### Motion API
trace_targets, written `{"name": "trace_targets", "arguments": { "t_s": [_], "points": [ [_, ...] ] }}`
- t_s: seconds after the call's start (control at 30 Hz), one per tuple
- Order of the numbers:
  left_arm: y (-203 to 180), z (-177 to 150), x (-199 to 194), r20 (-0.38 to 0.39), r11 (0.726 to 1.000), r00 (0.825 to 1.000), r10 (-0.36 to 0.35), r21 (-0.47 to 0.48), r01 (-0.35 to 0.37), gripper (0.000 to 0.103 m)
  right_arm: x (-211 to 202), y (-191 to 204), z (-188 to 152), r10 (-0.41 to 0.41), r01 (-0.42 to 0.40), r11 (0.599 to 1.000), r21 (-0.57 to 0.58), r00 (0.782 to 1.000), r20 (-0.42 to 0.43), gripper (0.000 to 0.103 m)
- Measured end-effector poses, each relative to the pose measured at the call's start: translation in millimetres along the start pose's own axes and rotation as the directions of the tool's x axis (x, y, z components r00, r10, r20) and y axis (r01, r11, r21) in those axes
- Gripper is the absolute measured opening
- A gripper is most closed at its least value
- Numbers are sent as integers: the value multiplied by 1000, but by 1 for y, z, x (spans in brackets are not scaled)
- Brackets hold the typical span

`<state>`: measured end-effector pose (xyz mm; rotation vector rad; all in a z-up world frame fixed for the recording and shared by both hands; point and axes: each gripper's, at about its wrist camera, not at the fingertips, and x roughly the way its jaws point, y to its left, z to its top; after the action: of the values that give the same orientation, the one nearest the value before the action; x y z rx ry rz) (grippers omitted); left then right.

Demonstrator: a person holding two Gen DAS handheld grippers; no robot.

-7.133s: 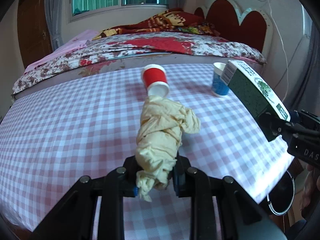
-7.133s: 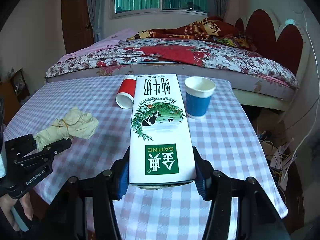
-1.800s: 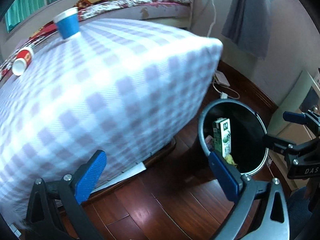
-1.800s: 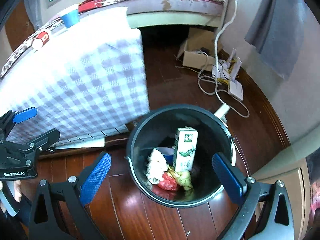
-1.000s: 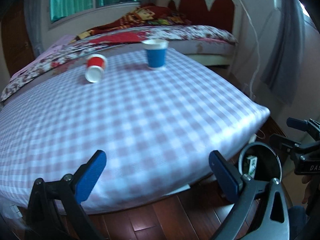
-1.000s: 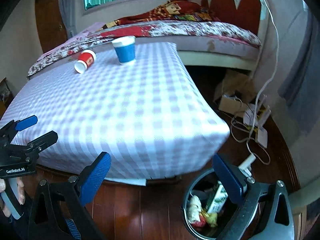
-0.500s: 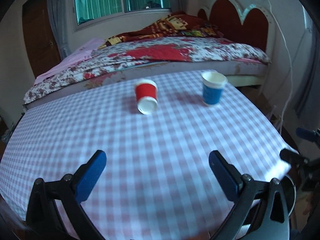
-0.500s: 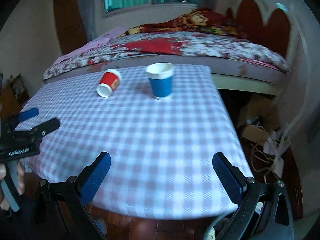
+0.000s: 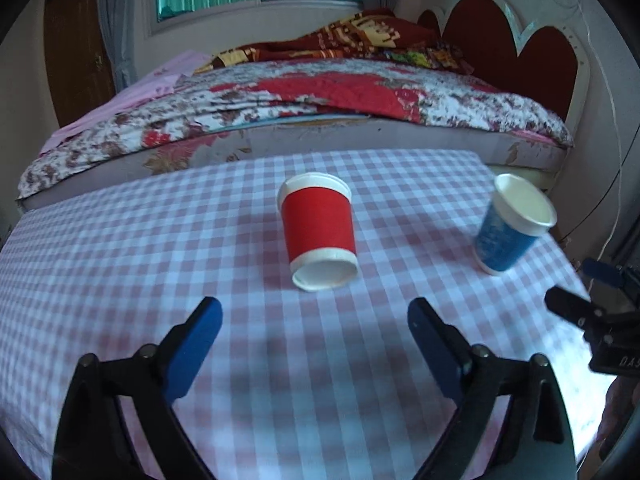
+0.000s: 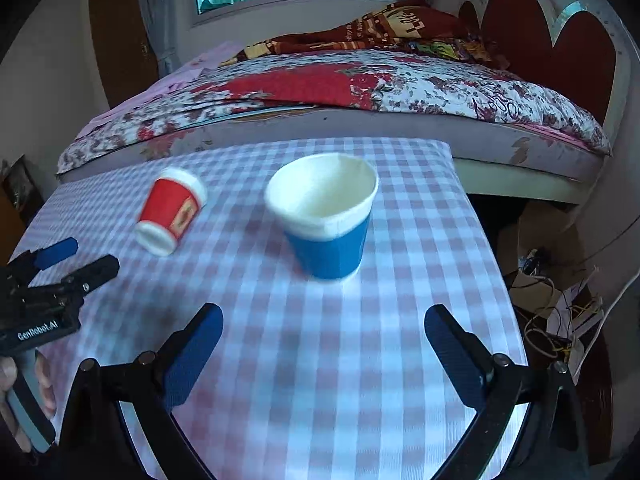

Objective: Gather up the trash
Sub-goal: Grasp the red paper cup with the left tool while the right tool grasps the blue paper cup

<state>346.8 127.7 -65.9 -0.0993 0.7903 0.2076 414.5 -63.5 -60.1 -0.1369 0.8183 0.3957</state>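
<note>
Now | left gripper (image 9: 312, 324) closing, nothing between jaws, red cup (image 9: 318, 232) just ahead | right gripper (image 10: 322, 330) spread wide, empty, blue cup (image 10: 326, 220) upright ahead, mouth up | red cup on side, long axis along left fingers, base nearest | risk: could roll off checked table (image 9: 120, 260) if nudged, or crush if pinched.

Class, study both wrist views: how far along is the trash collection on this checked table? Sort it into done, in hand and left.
Done: nothing these views can prove; no bin shows.
In hand: nothing. The left gripper is empty, its jaws closing toward the red cup lying on its side; the right gripper is open before the upright blue cup.
Left: both cups on the tablecloth.
</note>
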Motion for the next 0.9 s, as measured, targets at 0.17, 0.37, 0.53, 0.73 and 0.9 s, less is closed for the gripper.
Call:
{"name": "trace_targets", "arguments": {
  "t_s": [0.17,0.37,0.53,0.73,0.9],
  "points": [
    [1,12,29,-31,1000,1000,3,6,-3,87,26,-1,18,-11,11,1000,-13,1000,-22,98],
    [2,24,49,-31,1000,999,13,4,-12,87,49,2,32,-25,24,999,-27,999,-38,88],
    [7,31,66,-53,1000,999,-7,-11,6,83,62,3,38,-27,26,999,-20,999,-41,79],
    [8,32,78,-79,1000,997,-28,-4,28,73,72,-1,43,-35,34,999,-14,998,-46,66],
    [12,33,84,-96,999,994,-42,-11,41,63,77,2,48,-31,30,999,-22,998,-50,64]
  ]
}}
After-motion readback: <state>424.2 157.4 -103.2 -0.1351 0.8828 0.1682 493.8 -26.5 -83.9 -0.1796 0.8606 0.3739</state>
